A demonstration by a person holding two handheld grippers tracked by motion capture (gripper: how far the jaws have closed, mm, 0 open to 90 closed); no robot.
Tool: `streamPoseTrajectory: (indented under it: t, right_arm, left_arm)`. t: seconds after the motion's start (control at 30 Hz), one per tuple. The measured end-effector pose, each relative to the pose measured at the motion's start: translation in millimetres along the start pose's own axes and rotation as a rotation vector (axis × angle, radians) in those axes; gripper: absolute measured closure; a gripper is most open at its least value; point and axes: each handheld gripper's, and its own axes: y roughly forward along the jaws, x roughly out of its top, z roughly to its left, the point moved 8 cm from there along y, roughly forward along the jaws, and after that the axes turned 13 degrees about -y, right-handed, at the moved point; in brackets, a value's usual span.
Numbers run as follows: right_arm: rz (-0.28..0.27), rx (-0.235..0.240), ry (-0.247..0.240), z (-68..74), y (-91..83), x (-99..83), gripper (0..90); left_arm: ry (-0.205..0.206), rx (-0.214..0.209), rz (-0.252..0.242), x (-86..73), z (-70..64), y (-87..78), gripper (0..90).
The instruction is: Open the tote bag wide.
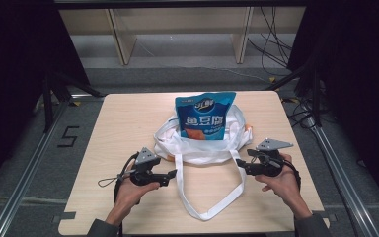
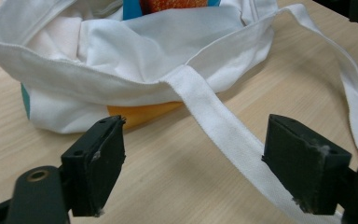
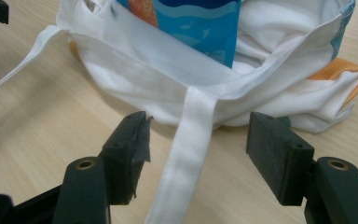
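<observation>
1. High view: a white tote bag (image 1: 205, 143) lies slumped near the middle of the wooden table (image 1: 123, 123), its mouth open, with a blue snack packet (image 1: 205, 116) standing upright inside it.
2. The bag's long strap (image 1: 212, 210) loops down toward six o'clock, ending near the table's front edge.
3. The left gripper (image 1: 170, 174) sits at about eight o'clock from the bag, held in the person's left hand (image 1: 133, 192), its tip just beside the strap's left run.
4. The right gripper (image 1: 239, 163) is at about four o'clock from the bag, in the right hand (image 1: 281, 182), its tip close to the strap's right run.
5. Left gripper view: the jaws stand wide apart, gripping nothing. The strap runs from the bag's rim toward the jaw at three o'clock and passes just beside it; I cannot tell whether it touches.
6. Right gripper view: the jaws are also spread open, and the strap lies flat on the table between them, clear of both pads.
7. An orange patch (image 3: 347, 70) of the bag peeks out at the bag's lower edge, around two o'clock in that view.
</observation>
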Motion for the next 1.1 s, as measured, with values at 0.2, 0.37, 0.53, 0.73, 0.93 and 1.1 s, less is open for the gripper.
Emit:
streamPoseTrajectory:
  t: [0.2,0.37,0.53,0.73,0.93,1.1]
  right_arm:
    - [0.012,-0.002,0.007,11.6,-8.3,-8.8,37.5]
    - [0.013,-0.015,-0.017,17.0,-13.7,-19.2,36.9]
    - [0.023,-0.008,-0.023,24.0,-18.2,-30.2,35.4]
    - [0.012,0.036,-0.032,46.1,-25.2,-46.5,22.1]
    - [0.021,0.050,-0.071,59.8,-36.0,-58.1,16.5]
    - [0.046,0.042,-0.067,65.7,-39.8,-70.1,16.8]
  left_arm:
    - [0.024,-0.005,0.027,-20.3,-5.2,-3.4,16.9]
    - [-0.003,-0.017,0.031,-31.7,-9.5,-7.3,16.1]
    - [0.001,-0.038,0.009,-33.7,-13.1,-13.3,15.5]
    - [0.034,-0.065,0.022,-45.1,-25.8,-18.8,15.3]
    - [0.058,-0.077,0.058,-57.0,-37.2,-19.1,15.5]
    - [0.089,-0.068,0.063,-59.5,-37.4,-26.1,15.6]
